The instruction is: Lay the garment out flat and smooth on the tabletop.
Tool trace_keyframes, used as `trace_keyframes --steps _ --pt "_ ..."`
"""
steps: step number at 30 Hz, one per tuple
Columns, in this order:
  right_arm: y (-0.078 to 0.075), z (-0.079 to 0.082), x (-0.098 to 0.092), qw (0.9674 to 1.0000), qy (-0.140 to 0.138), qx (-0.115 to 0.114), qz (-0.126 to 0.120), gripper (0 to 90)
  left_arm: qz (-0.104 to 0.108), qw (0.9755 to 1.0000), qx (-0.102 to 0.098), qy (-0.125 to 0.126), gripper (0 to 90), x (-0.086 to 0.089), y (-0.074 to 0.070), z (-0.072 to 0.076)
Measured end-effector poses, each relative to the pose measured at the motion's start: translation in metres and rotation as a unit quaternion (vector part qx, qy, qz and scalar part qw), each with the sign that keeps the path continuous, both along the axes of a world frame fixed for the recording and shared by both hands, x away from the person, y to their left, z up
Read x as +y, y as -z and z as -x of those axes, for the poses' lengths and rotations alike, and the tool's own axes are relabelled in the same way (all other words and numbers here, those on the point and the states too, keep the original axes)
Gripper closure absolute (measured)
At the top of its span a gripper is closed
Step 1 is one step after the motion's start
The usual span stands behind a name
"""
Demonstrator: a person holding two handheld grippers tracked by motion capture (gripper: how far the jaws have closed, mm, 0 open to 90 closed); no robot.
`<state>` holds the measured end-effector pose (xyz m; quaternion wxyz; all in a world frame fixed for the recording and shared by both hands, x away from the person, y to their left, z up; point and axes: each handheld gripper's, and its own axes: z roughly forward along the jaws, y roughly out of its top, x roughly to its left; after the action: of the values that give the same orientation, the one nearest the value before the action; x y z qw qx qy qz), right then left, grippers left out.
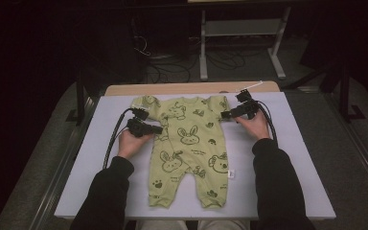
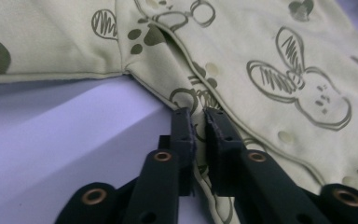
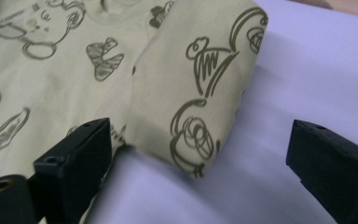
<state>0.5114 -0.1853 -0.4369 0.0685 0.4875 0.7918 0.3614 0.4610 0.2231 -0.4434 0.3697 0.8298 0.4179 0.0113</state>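
On the big white worktop [image 1: 287, 158] I see the green baby suit [image 1: 187, 143] lying flat in the middle, neck far, legs toward me, so I can fold it; my left hand-held gripper [image 2: 198, 133] pinches its side edge, and my right hand-held gripper [image 3: 200, 154] is wide open around the sleeve [image 3: 200, 93].

Dim room beyond a white-topped table [image 1: 287, 143], grey floor [image 1: 345, 143], metal frame legs [image 1: 203, 48], tangled cables [image 1: 172, 67].
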Motion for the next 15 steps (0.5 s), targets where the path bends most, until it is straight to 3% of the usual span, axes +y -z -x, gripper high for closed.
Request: trace_keyframes --steps 4,6,7,9,11,15 --pt "0.006 -0.005 0.004 0.9992 0.031 0.015 -0.018 24.0 0.006 0.9999 -0.012 -0.002 84.5 -0.001 0.0 0.003" --pt "0.01 -0.007 0.006 0.9982 0.042 0.03 -0.032 41.0 0.006 0.9998 -0.017 -0.003 84.4 0.0 0.0 0.004" --pt "0.01 -0.007 0.006 0.9973 0.047 0.033 -0.046 54.5 0.007 0.9998 -0.017 -0.004 84.4 0.0 0.0 0.004" --pt "0.008 -0.005 0.007 0.9967 0.053 0.026 -0.057 71.9 0.009 0.9998 -0.019 -0.005 84.4 0.0 0.001 0.004" --pt "0.001 -0.002 0.008 0.9967 0.038 0.015 -0.07 80.6 0.006 0.9997 -0.021 -0.008 84.2 0.0 0.001 0.005" --pt "-0.017 0.008 0.023 0.9978 0.0 -0.021 -0.062 84.9 0.006 0.9996 -0.027 -0.01 84.1 -0.001 0.0 0.007"
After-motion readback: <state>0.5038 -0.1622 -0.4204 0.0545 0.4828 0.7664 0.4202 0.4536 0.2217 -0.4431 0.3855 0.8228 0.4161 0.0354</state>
